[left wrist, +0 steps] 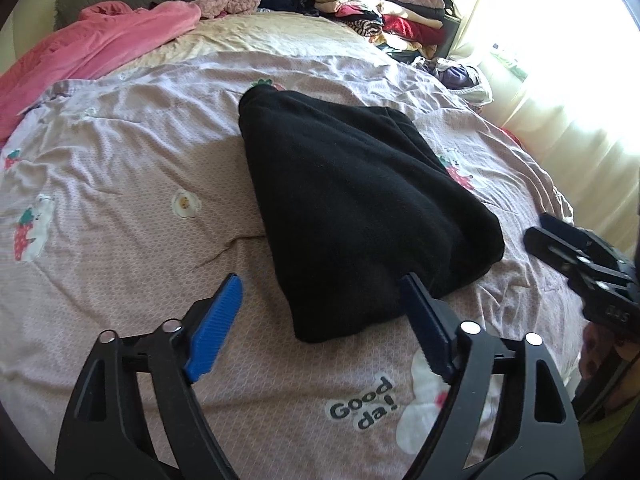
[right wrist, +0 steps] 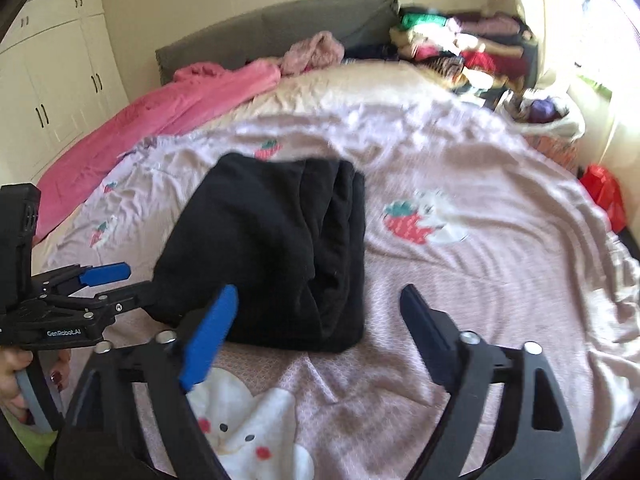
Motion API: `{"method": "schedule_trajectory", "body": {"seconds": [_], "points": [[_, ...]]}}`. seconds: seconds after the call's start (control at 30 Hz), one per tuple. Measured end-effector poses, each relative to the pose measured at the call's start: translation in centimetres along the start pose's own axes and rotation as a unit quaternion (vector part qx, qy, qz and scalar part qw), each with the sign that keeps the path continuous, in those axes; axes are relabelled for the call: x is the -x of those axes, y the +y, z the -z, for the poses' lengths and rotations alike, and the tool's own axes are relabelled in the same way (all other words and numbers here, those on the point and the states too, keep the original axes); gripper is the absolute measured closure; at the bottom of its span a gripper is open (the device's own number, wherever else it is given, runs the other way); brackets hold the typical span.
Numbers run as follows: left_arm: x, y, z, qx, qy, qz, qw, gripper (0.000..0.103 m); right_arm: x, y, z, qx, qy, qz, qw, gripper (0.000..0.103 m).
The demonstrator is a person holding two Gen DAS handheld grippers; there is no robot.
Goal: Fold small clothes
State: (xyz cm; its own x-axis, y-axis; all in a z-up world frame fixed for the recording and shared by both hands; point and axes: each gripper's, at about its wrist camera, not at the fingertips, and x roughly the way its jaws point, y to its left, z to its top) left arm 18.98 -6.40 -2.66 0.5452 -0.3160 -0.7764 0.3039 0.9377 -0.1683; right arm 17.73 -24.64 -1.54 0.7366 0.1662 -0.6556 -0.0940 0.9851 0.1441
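A black garment lies folded into a thick bundle on the pink printed bedsheet; it also shows in the right wrist view. My left gripper is open, its jaws straddling the bundle's near corner, just above the sheet. It also shows in the right wrist view, at the bundle's left edge. My right gripper is open and empty, hovering at the bundle's near right corner. It shows at the right edge of the left wrist view.
A pink blanket lies along the bed's left side. A stack of folded clothes sits at the far right by the grey headboard. A bag of clothes and a red item lie by the bright window. White cupboards stand on the left.
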Motion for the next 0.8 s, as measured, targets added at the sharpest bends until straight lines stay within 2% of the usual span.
{"method": "schedule_trajectory", "body": {"seconds": [0.1,0.13,0.17,0.47,0.8], "points": [[1.4,0.0,0.5,0.000,-0.010,-0.001,0.9999,0.017,2.1,0.4,0.4,0.008,-0.027,0.021,0.999,0.006],[1.9,-0.1,0.6,-0.002,-0.015,-0.004,0.9999,0.011,2.6,0.5,0.5,0.010,-0.033,0.024,0.999,0.006],[2.5,-0.1,0.8,-0.003,-0.019,-0.007,0.9998,0.010,3.2,0.5,0.7,0.011,-0.040,0.027,0.999,0.005],[7.6,-0.2,4.3,0.003,-0.063,-0.017,0.9979,0.009,7.3,1.2,2.7,0.000,-0.061,0.043,0.997,0.004],[10.3,0.4,6.9,0.008,-0.078,-0.013,0.9968,0.009,10.4,3.2,5.7,-0.002,-0.066,0.068,0.996,0.004]]}}
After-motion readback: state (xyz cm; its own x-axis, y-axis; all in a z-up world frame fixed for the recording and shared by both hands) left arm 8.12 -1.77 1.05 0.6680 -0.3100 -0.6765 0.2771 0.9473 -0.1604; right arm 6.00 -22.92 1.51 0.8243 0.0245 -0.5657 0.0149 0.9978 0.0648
